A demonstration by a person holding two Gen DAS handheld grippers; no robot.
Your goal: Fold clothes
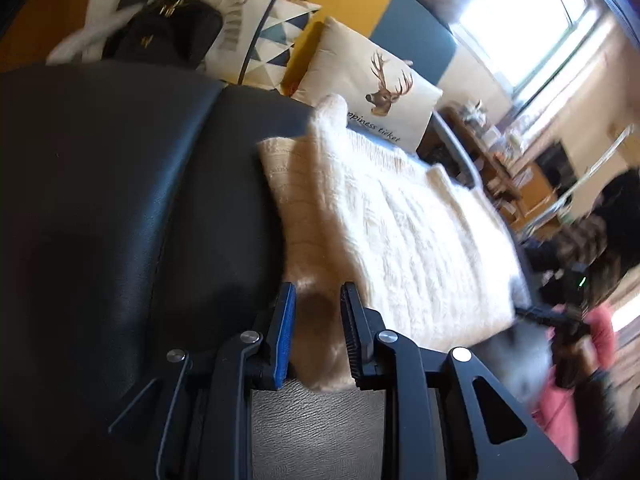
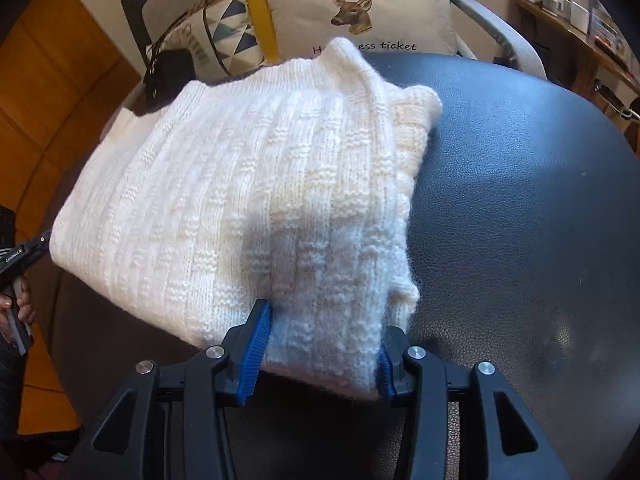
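Observation:
A cream knitted sweater (image 2: 240, 184) lies folded on a black leather seat (image 2: 520, 200). My right gripper (image 2: 324, 344) is open, its blue-padded fingers (image 2: 256, 344) standing either side of the sweater's near corner. In the left wrist view the sweater (image 1: 400, 232) lies on the same black seat (image 1: 120, 200). My left gripper (image 1: 318, 336) is open at the sweater's near edge, with knit fabric showing between its fingers (image 1: 286, 336). The right gripper shows blurred at the far right of the left wrist view (image 1: 560, 312).
A deer-print cushion (image 2: 360, 8) and a triangle-pattern cushion (image 2: 224, 28) lean at the back of the seat. A black handbag (image 1: 168, 32) sits beside them. A grey armrest (image 2: 500, 36) curves at the right. Wooden shelves (image 1: 512, 168) stand beyond.

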